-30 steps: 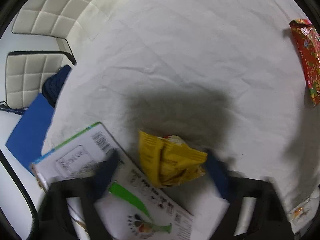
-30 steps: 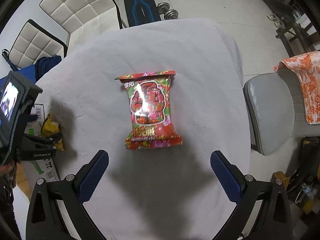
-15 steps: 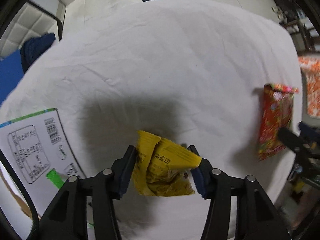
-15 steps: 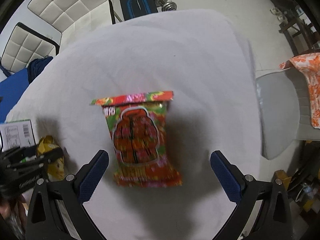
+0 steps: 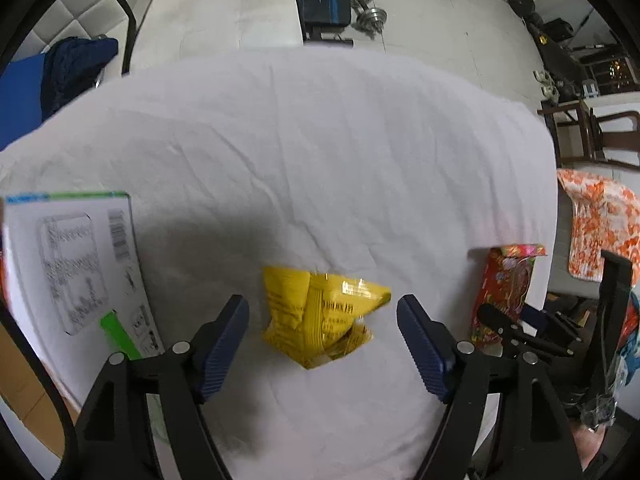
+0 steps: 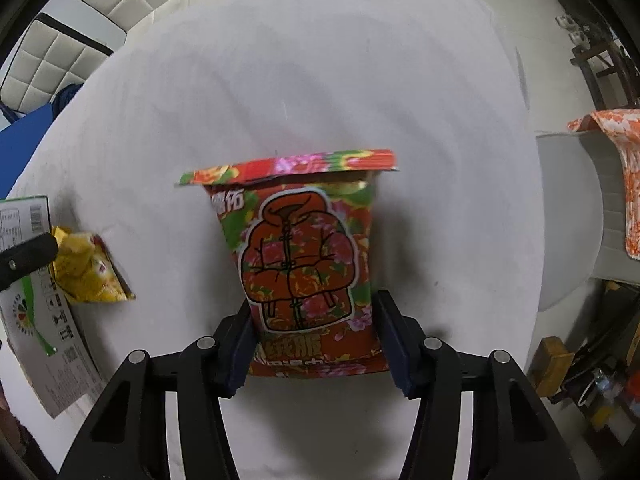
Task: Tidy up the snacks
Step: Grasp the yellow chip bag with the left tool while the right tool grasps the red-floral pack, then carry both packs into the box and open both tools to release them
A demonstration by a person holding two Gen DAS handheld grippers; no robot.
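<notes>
1. Your crumpled yellow foil snack packet lies on the white tablecloth, beside the white printed cardboard box.
2. Your red floral snack bag lies mid-table.
3. Your right gripper clamps that bag's lower end, both pads touching it.
4. Your left gripper hangs spread wide around the yellow packet, touching nothing.
5. Next, likely lift the red bag toward the box, gently.
</notes>
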